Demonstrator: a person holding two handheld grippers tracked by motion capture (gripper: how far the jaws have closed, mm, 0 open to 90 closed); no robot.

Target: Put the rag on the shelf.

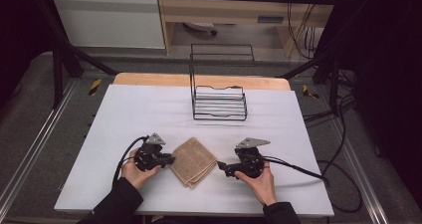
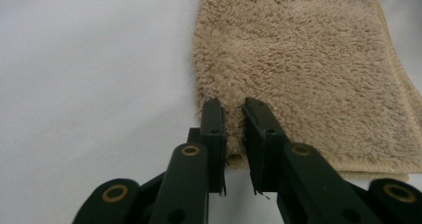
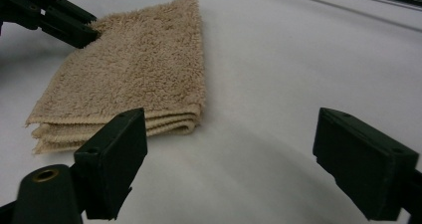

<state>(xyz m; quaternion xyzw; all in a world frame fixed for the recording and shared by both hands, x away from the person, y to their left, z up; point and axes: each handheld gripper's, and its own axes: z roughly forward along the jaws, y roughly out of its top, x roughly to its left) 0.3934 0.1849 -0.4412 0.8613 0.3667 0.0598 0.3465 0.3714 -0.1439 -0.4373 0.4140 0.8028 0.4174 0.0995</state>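
Folded tan towel (image 1: 193,161) low in the frame, just below centre, on a white table (image 1: 149,114). Left gripper (image 1: 171,160) touching the towel's left edge, gripped by a hand (image 1: 137,170) at lower left. Right gripper (image 1: 219,165) just beside the towel's right corner, gripped by a hand (image 1: 259,181) at lower right. Black wire rack (image 1: 219,102) above centre, well apart from the towel.

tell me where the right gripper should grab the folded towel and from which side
Grab the folded towel at its stacked layered edge, the side facing the right gripper, coming in low along the table. Its jaws stand open, wide enough to span the stack. The left gripper pinches the far edge.
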